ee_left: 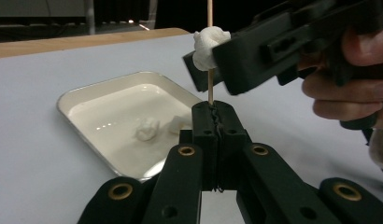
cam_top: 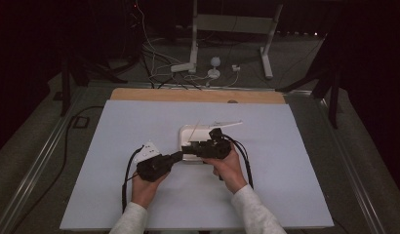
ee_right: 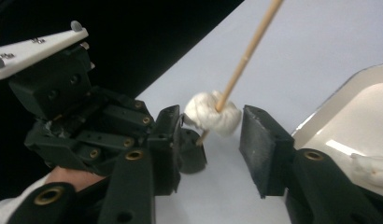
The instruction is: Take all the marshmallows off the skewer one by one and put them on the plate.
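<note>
At centre frame in the high view, my two hand-held grippers meet over the pale worktop (cam_top: 266,195). My left hand-held gripper (ee_left: 213,114) is clenched on the lower end of a thin wooden skewer (ee_left: 209,86), held upright. My right hand-held gripper (ee_right: 213,135) stands released, its jaws on either side of the white marshmallow (ee_right: 212,115) threaded on the stick. Just beside them sits a white tray (ee_left: 82,95) holding two more marshmallow pieces (ee_left: 147,129).
</note>
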